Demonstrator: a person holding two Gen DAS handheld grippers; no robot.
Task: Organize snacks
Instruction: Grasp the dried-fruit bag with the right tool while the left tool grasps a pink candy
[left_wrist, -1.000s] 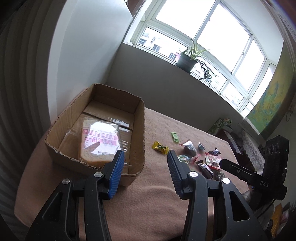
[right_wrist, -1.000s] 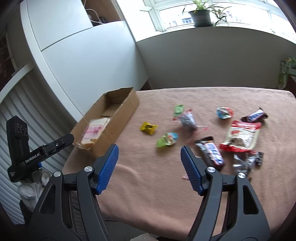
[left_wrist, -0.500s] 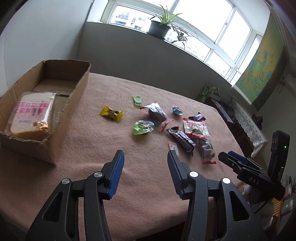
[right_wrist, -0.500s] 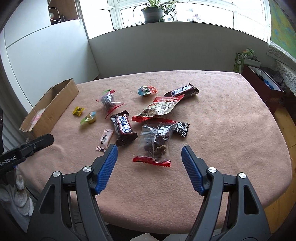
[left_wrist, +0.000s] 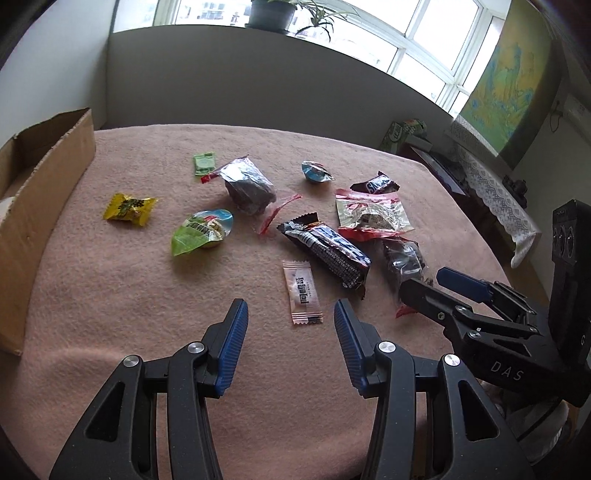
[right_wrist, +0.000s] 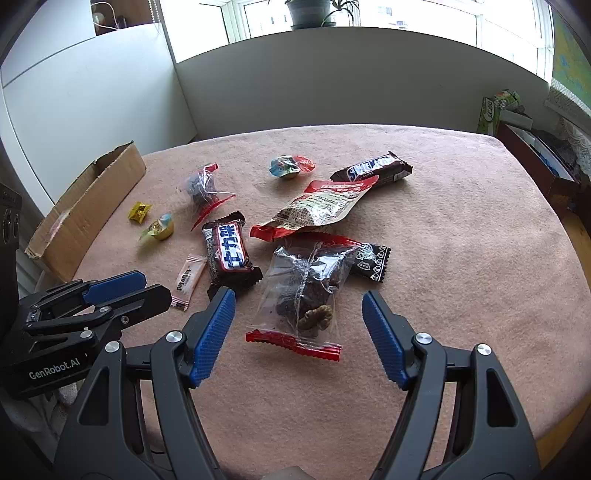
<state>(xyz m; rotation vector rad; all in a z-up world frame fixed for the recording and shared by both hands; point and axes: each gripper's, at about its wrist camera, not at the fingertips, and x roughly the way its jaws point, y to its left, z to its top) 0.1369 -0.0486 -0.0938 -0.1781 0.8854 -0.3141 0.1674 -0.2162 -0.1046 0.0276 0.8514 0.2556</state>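
The clear bag of dark dried fruit (right_wrist: 306, 295) lies flat on the pink-covered bench (right_wrist: 461, 258), its red-sealed end toward us, right between the spread jaws of our right hand-held gripper (right_wrist: 295, 334). Nothing is gripped yet. Its far end touches the small black packet (right_wrist: 371, 260) and tucks under the red-and-silver pouch (right_wrist: 317, 208). The chocolate bar (right_wrist: 227, 249) sits just beside it to the left.

Our left hand-held gripper (left_wrist: 290, 338) also hangs open and empty, low over the bench, with the pink sachet (left_wrist: 302, 291) just ahead of its tips.

The cardboard box (right_wrist: 85, 206) stands well apart at the far left edge.

We judge the next step is pinching the bag. Best to close across its bulky middle, not the slippery seal, and lift straight so the neighbours stay put.
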